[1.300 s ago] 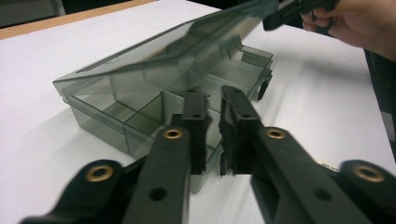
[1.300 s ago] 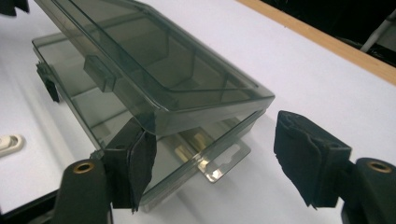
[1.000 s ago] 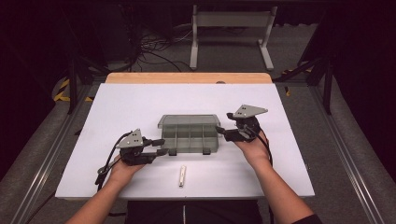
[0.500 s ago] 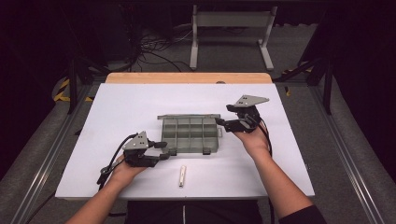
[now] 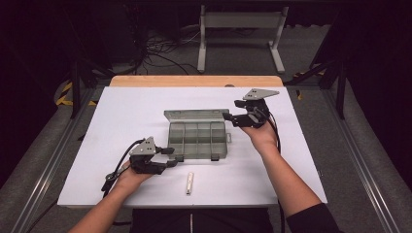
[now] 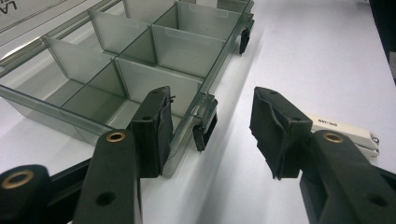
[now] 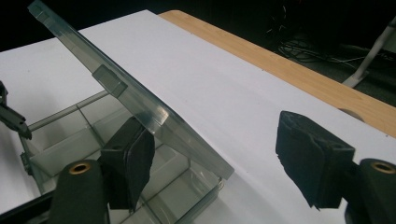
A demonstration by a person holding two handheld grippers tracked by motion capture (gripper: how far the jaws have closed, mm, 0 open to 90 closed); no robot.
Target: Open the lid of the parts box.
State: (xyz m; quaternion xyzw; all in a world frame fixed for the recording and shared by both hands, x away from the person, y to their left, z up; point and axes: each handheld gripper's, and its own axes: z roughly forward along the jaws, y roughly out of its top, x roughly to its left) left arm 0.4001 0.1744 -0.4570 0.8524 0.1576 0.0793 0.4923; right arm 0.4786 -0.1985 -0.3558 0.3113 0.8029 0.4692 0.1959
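Observation:
A clear grey compartment box (image 5: 197, 141) lies mid-table with its lid (image 5: 194, 115) raised at the back. My left gripper (image 5: 171, 156) is open at the box's front left corner. In the left gripper view its jaws (image 6: 210, 133) straddle the front wall beside a black latch (image 6: 204, 127), with the empty compartments (image 6: 140, 60) beyond. My right gripper (image 5: 232, 119) is open at the lid's right end. In the right gripper view the tilted lid (image 7: 130, 98) leans over the left jaw, and the wide gap (image 7: 215, 158) between the jaws holds nothing.
A small white stick-shaped item (image 5: 189, 183) lies near the table's front edge, and appears behind my left gripper's right jaw (image 6: 345, 133). A wooden strip (image 5: 194, 81) edges the table's far side. A metal stand (image 5: 240, 29) and cables sit on the floor beyond.
The lid has swung up and back from nearly shut. My right gripper rose and moved toward the far side with it. The left gripper shifted slightly along the box's front corner.

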